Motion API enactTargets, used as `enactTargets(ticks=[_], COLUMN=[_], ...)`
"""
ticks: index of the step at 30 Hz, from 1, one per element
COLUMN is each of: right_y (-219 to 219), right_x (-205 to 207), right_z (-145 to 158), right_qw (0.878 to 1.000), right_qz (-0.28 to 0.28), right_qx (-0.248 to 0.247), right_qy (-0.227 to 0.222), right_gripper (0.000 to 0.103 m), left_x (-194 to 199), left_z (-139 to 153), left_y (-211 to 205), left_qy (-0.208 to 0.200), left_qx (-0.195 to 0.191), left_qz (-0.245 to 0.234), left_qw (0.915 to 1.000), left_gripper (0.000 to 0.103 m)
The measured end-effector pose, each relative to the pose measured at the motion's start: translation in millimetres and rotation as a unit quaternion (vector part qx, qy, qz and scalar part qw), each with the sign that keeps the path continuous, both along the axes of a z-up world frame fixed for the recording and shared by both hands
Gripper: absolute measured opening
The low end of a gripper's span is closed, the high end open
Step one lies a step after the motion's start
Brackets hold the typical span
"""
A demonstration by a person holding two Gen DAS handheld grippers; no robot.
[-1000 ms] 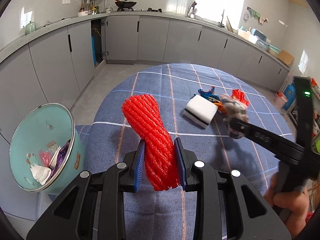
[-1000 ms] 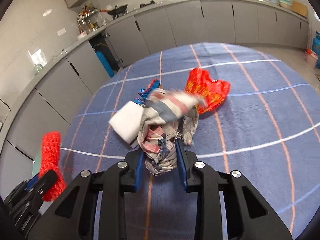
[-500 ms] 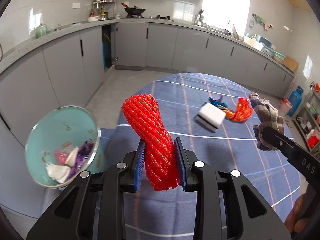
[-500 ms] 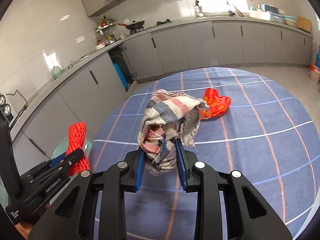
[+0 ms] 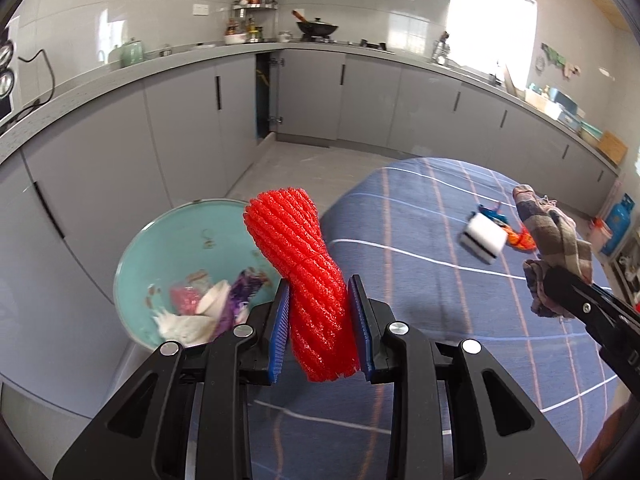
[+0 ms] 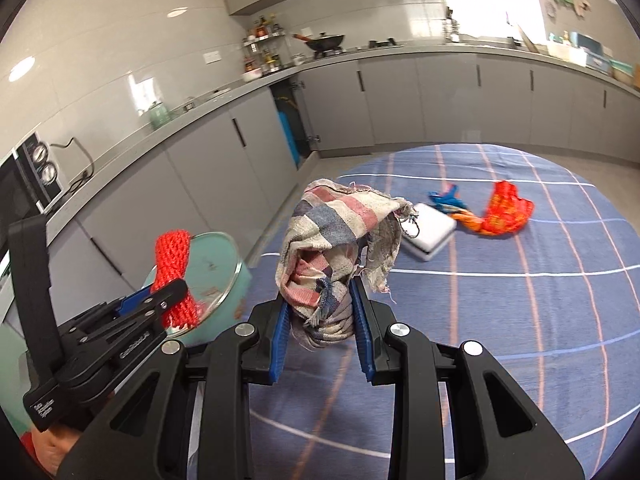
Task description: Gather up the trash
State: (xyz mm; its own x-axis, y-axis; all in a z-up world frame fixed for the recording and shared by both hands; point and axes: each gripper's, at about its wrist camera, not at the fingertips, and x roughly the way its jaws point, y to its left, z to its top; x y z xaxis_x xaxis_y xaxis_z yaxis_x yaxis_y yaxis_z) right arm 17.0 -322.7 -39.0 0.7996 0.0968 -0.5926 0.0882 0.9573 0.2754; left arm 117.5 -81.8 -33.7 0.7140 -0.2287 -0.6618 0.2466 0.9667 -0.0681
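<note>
My left gripper (image 5: pixel 320 328) is shut on a red foam net sleeve (image 5: pixel 304 264) and holds it in the air just right of a teal trash bin (image 5: pixel 160 248) with scraps inside. The sleeve (image 6: pixel 174 268) and bin (image 6: pixel 218 264) also show in the right wrist view. My right gripper (image 6: pixel 320 328) is shut on a striped rag (image 6: pixel 336 240), held above the blue checked tablecloth (image 6: pixel 520 320). A white sponge (image 6: pixel 430 232), a blue wrapper (image 6: pixel 446 198) and an orange-red wrapper (image 6: pixel 502 212) lie on the table farther away.
Grey kitchen cabinets (image 5: pixel 360 100) and a counter curve around the room behind the table. One cabinet door (image 5: pixel 262 96) stands open. The bin stands off the table's left edge. A blue gas bottle (image 5: pixel 620 220) stands at the far right.
Both grippers have swung left toward the bin with their loads. The bin now sits right beside the red sleeve, and the table items lie farther to the right.
</note>
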Motion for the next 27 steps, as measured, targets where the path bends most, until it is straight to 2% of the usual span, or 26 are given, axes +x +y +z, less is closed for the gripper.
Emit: enactTargets(ticks=[27], right_y=[125], right_x=[52], right_z=[12], right_qw=[0.991], right_qz=[0.132], right_qx=[-0.027], right_qy=[-0.004], right_gripper=[0.029], left_x=[29], left_z=[-6], left_y=[107], left_qy=[0.014], left_qx=[-0.003], left_qz=[0.105], left_qw=[0.9944], left_gripper=[0.030])
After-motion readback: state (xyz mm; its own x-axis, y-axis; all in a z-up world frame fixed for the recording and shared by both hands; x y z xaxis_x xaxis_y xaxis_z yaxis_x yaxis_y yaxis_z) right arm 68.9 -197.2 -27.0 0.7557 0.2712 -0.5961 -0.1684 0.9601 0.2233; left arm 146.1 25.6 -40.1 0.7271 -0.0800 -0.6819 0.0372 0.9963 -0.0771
